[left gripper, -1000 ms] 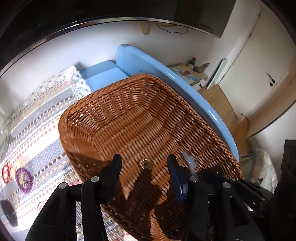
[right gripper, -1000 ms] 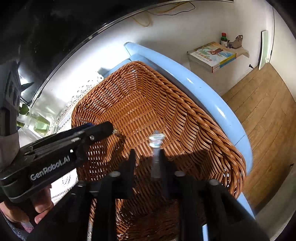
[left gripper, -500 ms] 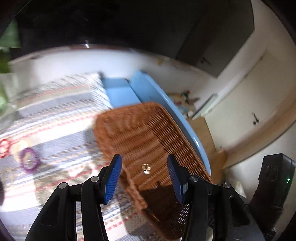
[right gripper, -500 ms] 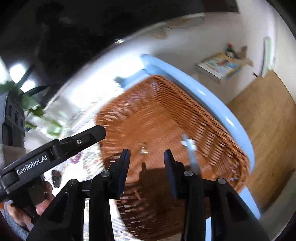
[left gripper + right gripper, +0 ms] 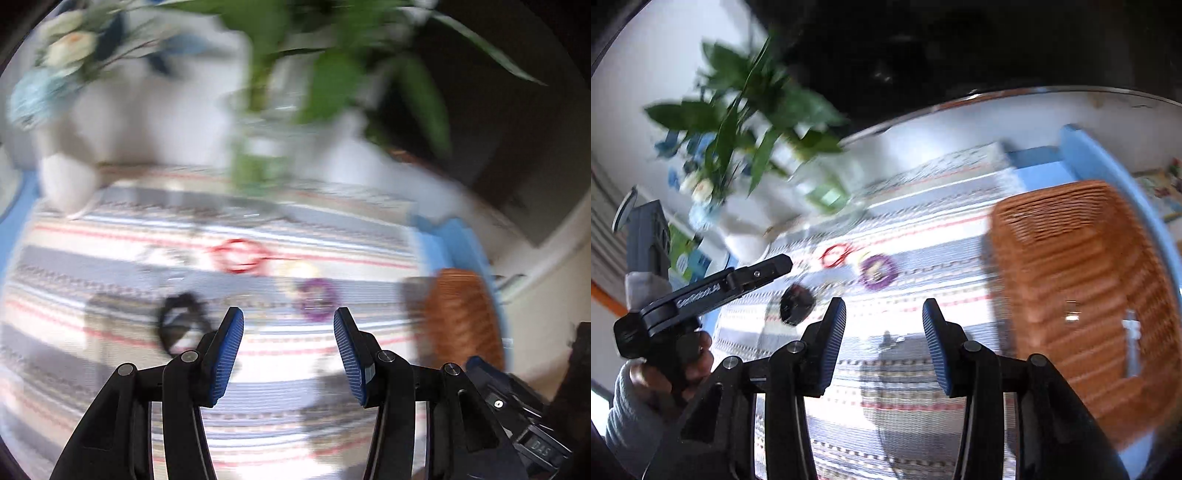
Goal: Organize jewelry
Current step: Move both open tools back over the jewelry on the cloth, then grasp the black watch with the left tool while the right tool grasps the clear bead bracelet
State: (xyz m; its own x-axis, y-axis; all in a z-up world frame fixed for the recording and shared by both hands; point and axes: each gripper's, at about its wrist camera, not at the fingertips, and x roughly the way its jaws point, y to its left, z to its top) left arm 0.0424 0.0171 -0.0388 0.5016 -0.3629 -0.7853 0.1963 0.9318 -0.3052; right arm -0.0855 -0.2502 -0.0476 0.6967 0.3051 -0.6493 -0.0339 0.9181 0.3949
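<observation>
Both the left gripper (image 5: 288,321) and right gripper (image 5: 884,310) hang spread and empty above the striped cloth (image 5: 923,387). On it lie three rings: red (image 5: 833,256), purple (image 5: 878,272), black (image 5: 797,304). Two small pieces (image 5: 1071,312) sit inside one wicker basket (image 5: 1082,280).

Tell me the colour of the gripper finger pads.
Blue, ribbed pads; clearest in the left wrist view.

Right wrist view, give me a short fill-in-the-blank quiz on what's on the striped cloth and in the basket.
1. The wicker basket stands to the ____ of the purple ring.
2. The ring lying beside the purple one is ____ in colour.
3. The right hand-held gripper is ____, with nothing between its fingers.

Missing words: right; red; open
</observation>
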